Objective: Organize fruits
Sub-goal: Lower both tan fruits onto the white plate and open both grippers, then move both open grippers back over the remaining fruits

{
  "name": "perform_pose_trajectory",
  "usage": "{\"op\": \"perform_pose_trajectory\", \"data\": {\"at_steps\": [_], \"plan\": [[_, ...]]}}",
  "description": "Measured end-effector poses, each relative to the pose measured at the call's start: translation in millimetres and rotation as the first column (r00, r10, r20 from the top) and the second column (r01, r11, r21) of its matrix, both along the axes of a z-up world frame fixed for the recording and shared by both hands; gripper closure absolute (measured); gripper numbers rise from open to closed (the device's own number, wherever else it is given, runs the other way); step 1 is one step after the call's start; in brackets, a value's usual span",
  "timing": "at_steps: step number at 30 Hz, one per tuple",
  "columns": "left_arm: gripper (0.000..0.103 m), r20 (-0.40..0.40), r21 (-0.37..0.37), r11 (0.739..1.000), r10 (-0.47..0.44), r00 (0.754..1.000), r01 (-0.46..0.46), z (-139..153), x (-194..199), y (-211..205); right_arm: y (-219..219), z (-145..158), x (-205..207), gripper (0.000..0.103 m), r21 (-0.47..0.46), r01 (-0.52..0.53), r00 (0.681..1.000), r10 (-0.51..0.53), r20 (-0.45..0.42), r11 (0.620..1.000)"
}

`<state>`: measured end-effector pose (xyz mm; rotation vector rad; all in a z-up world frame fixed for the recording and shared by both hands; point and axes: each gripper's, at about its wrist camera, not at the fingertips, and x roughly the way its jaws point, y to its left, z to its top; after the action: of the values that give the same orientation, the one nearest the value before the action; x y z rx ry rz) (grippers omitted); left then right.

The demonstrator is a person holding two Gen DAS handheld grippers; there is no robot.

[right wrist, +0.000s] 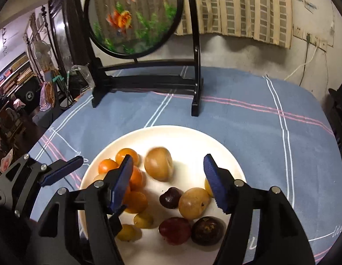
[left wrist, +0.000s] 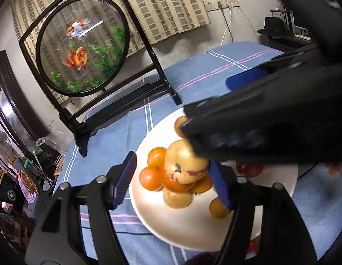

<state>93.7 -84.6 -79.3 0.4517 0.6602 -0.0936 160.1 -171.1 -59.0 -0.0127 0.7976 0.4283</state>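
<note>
A white plate (right wrist: 193, 137) on the blue checked tablecloth holds mixed fruit. There are several oranges (right wrist: 135, 176), a large yellow fruit (right wrist: 158, 163), a round yellow fruit (right wrist: 194, 202), a dark plum-like fruit (right wrist: 171, 197), a red fruit (right wrist: 174, 230) and a mangosteen (right wrist: 207, 230). My right gripper (right wrist: 168, 184) hangs open above the plate, its pads touching nothing. In the left wrist view my left gripper (left wrist: 172, 182) is open over the oranges (left wrist: 156, 156) and the large yellow fruit (left wrist: 184, 165). The right gripper (left wrist: 206, 101) crosses above them.
A round goldfish screen (right wrist: 133, 15) on a black stand (right wrist: 149, 81) sits at the table's far side, just behind the plate. A wall with a curtain and cables lies beyond. Furniture and clutter stand off the table's left edge.
</note>
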Motion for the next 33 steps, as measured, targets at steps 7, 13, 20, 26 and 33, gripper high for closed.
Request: {"op": "perform_pose_trajectory", "data": {"at_steps": [7, 13, 20, 26, 33], "plan": [[0.033, -0.025, -0.131, 0.991, 0.031, 0.999, -0.034, 18.4, -30.6, 44.5, -31.3, 31.5, -50.9, 0.037, 0.054, -0.007, 0.999, 0.005, 0.038, 0.999], [0.031, -0.056, -0.163, 0.986, 0.03, 0.998, -0.039, 12.6, -84.7, 78.0, -43.6, 23.9, -133.2, 0.036, 0.002, -0.096, 0.994, 0.096, 0.058, 0.995], [0.031, -0.124, -0.182, 0.983, -0.033, 0.992, 0.01, -19.0, -140.9, 84.1, -33.8, -29.7, -211.9, 0.036, -0.171, -0.137, 0.987, 0.15, 0.065, 0.976], [0.031, -0.158, -0.153, 0.988, -0.056, 0.986, 0.031, -34.3, -149.3, 78.9, -13.6, -53.6, -220.6, 0.036, -0.236, -0.183, 0.98, 0.196, 0.033, 0.954], [0.031, -0.178, -0.147, 0.988, -0.069, 0.982, 0.043, -39.6, -145.3, 77.9, 8.4, -66.7, -184.3, 0.036, -0.213, -0.191, 0.981, 0.193, -0.015, 0.958]]}}
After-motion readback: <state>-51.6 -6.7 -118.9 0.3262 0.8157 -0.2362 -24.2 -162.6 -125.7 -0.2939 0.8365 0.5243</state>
